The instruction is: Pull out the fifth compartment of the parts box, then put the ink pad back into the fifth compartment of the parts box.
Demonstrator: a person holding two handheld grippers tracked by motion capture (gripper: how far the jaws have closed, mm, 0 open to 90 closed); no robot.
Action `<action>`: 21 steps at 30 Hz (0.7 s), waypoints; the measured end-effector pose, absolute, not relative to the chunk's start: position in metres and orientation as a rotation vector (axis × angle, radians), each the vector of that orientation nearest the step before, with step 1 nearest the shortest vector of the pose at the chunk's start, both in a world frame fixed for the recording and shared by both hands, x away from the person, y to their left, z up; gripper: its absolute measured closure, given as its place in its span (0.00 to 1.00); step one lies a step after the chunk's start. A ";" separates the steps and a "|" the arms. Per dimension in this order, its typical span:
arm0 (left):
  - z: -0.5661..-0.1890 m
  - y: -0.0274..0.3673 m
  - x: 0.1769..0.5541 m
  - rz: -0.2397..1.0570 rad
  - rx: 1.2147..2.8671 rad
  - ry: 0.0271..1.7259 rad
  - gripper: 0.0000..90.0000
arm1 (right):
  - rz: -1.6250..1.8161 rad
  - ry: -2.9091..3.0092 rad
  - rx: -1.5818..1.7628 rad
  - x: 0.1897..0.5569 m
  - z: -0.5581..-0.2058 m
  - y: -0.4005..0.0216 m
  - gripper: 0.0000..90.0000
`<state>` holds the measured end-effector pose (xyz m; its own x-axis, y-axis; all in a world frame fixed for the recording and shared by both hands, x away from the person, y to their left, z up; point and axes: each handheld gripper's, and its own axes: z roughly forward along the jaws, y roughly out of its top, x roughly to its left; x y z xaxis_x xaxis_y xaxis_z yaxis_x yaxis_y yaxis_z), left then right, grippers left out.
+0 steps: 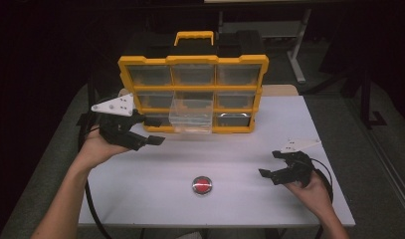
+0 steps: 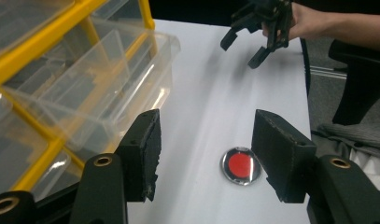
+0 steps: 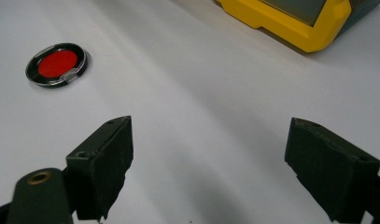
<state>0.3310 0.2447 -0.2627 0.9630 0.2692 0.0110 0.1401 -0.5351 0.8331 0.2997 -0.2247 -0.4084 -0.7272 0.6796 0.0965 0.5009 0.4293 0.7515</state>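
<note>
A yellow organizer case [image 1: 192, 59] with clear drawers stands upright at the back of the white table [image 1: 240, 149]. One clear drawer [image 1: 191, 114] sticks out of its lower middle row. A round red disc in a clear rimmed case [image 1: 202, 185] lies near the table's front. My left gripper [image 1: 159, 131] is open and empty, just left of the pulled-out drawer. In the left gripper view the drawer [image 2: 117, 79] lies to the left of the jaws and the disc [image 2: 240, 166] beyond them. My right gripper [image 1: 268, 164] hovers open and empty at the right, with the disc [image 3: 57, 64] far to its left.
The case has a yellow carry handle [image 1: 193, 37] on top. Dark floor and a desk leg [image 1: 297, 59] lie behind the table. A dark chair [image 2: 360, 79] stands beside the table's right edge. Cables trail from both grippers off the table's sides.
</note>
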 end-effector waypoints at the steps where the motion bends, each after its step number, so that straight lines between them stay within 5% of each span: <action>1: -0.266 0.246 0.330 0.175 2.141 0.292 0.45 | 1.180 2.460 1.034 0.300 -0.408 -0.225 0.16; 21: -0.312 0.262 0.310 0.245 2.128 0.416 0.38 | 1.176 2.470 1.025 0.301 -0.409 -0.222 0.16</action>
